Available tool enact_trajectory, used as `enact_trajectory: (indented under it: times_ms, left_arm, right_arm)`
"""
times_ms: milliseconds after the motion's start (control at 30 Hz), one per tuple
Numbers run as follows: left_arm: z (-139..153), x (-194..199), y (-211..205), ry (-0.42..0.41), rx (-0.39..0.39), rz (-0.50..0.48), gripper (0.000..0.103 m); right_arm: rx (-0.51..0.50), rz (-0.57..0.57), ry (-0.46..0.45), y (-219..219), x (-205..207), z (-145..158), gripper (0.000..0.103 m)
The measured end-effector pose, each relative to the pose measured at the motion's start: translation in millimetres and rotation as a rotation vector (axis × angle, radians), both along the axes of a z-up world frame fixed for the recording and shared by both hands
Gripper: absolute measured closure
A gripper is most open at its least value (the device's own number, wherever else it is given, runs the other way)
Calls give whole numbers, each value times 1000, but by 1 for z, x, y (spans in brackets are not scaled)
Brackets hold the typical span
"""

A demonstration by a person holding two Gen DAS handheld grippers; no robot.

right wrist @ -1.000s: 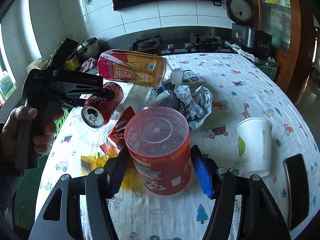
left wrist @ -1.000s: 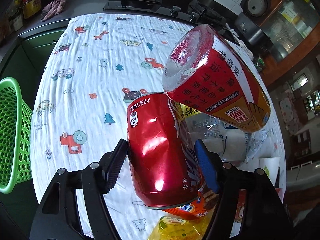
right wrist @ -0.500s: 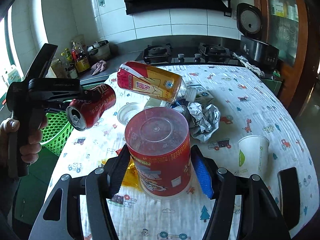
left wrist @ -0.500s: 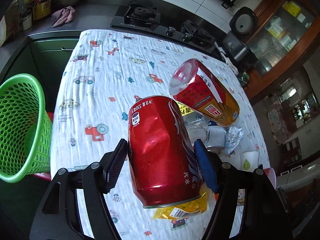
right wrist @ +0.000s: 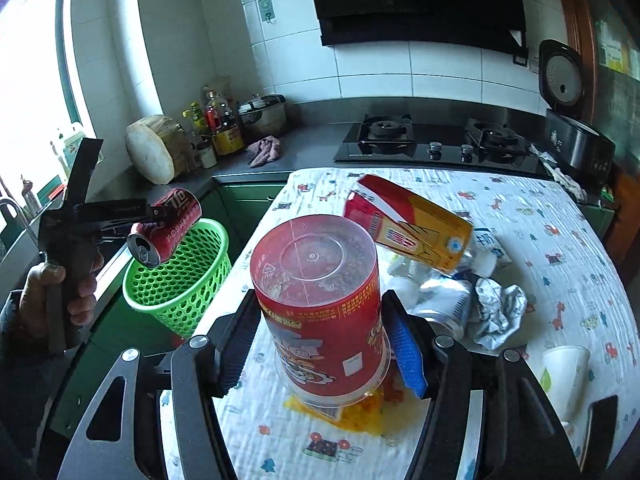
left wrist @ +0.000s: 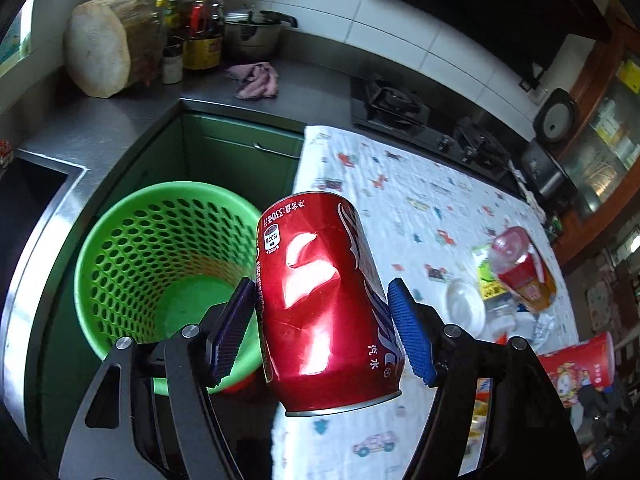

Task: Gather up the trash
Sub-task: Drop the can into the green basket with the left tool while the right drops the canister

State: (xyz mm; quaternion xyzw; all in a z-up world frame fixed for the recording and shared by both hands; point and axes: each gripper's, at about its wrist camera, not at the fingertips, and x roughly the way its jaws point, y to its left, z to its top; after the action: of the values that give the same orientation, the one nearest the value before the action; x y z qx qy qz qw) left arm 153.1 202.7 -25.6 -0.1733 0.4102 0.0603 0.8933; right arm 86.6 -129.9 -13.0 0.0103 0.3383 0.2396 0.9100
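Observation:
My left gripper (left wrist: 322, 330) is shut on a dented red soda can (left wrist: 324, 300) and holds it in the air beside the green perforated trash basket (left wrist: 132, 256), at the table's left edge. In the right wrist view the can (right wrist: 166, 226) hangs over the basket's (right wrist: 180, 280) rim. My right gripper (right wrist: 320, 348) is shut on a red plastic cup (right wrist: 320, 300), held upside down above the table. A red-and-yellow drink bottle (right wrist: 412, 224) lies tilted on a trash pile.
The table (right wrist: 520, 208) has a cartoon-print cloth. On it lie crumpled foil (right wrist: 496, 308), a silver can (right wrist: 444, 308), a white paper cup (right wrist: 564, 372) and yellow wrappers (right wrist: 360, 412). A counter with a stove (right wrist: 432, 140), sink (left wrist: 24, 200) and bottles stands behind.
My left gripper has swung left off the table with the can, up to the green basket. My right gripper has lifted the cup higher above the table.

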Motion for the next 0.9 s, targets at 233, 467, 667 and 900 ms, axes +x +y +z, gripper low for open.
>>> enact_trajectory:
  times_ms: [233,467,667,900]
  left_arm:
    - [-42,10,70,107,71,85,36]
    - [-90,15,115,209,59,117,35]
    - [-115,13,139,247,28,135,34]
    - [-121,7,160,245,-9,163,29]
  right_arm:
    - [4,89,9,63,22,3,43]
    - [-4,157,32,132,48,-4,43]
    - [-23,207,54,190,69,-13,43]
    - [-36,253,70,240,86,-25,43]
